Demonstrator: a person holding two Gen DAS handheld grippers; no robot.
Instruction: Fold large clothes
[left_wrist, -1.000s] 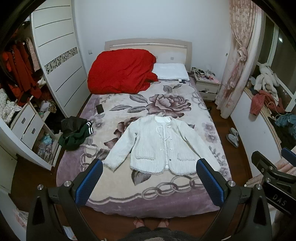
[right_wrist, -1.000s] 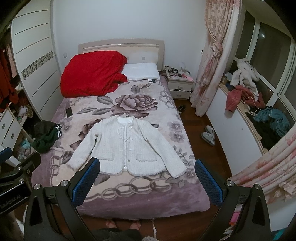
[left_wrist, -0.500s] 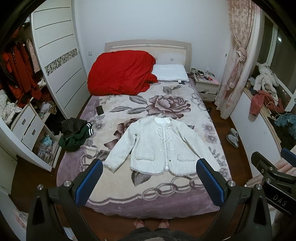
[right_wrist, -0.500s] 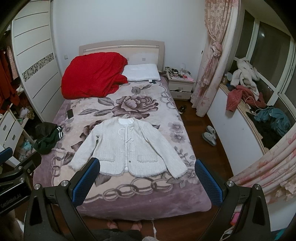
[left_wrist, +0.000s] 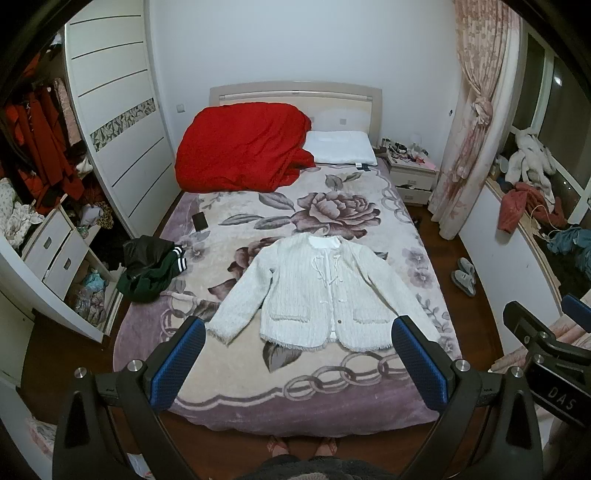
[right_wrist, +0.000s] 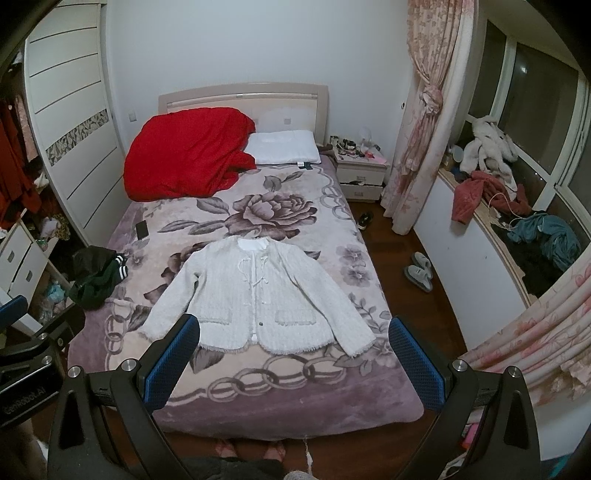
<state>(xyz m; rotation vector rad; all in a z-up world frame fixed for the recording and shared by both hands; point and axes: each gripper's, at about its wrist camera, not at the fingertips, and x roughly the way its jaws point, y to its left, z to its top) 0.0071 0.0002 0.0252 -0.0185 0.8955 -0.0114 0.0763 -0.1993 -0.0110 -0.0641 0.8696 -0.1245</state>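
At the far left an open wardrobe (left_wrist: 44, 155) shows red garments on hangers, with white drawers (left_wrist: 55, 251) below it and loose clothes spilling around them. Next comes the bed (left_wrist: 258, 398), covered by a mauve blanket with a large rose print. On its left edge lies a dark green and black garment (left_wrist: 147, 269) in a heap (white stripes at one cuff), and a little further up the same side a dark phone (left_wrist: 200, 221) lies flat. At the head of the bed a red quilt (left_wrist: 240, 147) is bundled on the left, touching a white pillow (left_wrist: 341, 147) on the right.

The white jacket (left_wrist: 325, 291) is spread flat, front up, on the lower middle of the bed, collar toward the headboard, both sleeves angled out and down, hem fringe near the foot of the bed. Nothing lies on it; the heap and the phone are well apart from it.

The left tongs (left_wrist: 297, 365) hover above the foot of the bed, spread wide with nothing between the blue pads. In the right wrist view the right tongs (right_wrist: 295, 363) hang likewise, wide apart and empty, over the same end of the bed. The person's feet (left_wrist: 303, 446) show on the floor just below the blanket's edge.

To the right of the bed stands a cluttered nightstand (left_wrist: 412, 177), then a tied pink curtain (left_wrist: 469, 122), a pair of grey slippers (left_wrist: 464, 275) on the wooden floor, and a window ledge (right_wrist: 498, 225) piled with clothes.
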